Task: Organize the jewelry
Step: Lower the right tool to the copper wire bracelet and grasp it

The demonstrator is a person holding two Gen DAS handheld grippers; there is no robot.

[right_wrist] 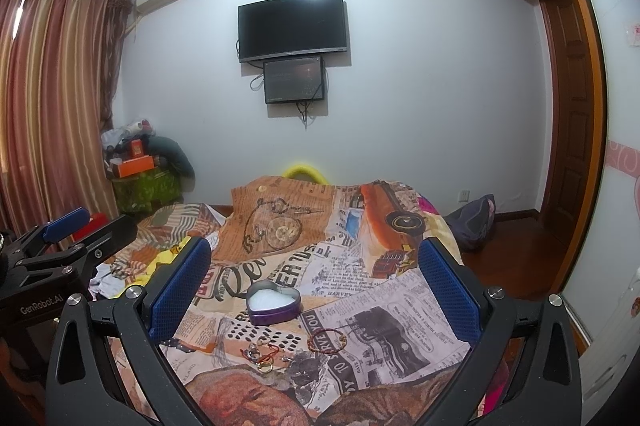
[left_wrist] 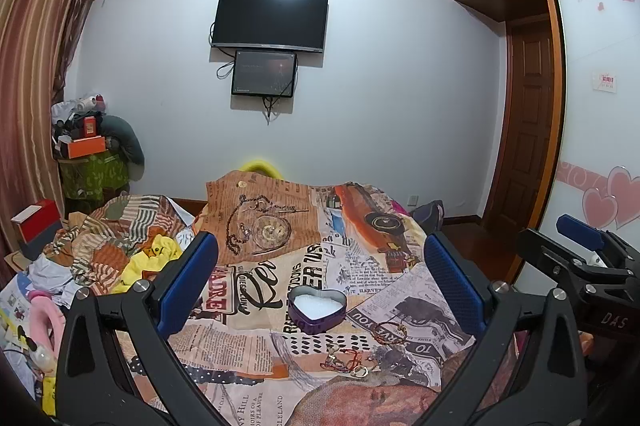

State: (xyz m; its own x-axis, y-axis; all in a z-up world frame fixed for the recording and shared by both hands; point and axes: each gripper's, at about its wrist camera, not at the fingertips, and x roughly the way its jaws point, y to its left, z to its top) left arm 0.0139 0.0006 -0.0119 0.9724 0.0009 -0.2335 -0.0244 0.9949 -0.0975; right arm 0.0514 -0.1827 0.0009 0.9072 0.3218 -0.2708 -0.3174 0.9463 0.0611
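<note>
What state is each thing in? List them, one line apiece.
Heart tin: open, no lid on, white filling inside.
Bracelet: loose on the cloth, outside the tin.
Rings and red cord: in a loose heap on the cloth, outside the tin.
Left gripper: open, empty.
Right gripper: open, empty.
Television: off.
Small screen: on, dim.

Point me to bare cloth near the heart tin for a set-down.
Free: the printed cloth right of the heart tin, and the stretch behind it. Crowded: in front of the tin, where the bead bracelet and the rings and red cord lie.
</note>
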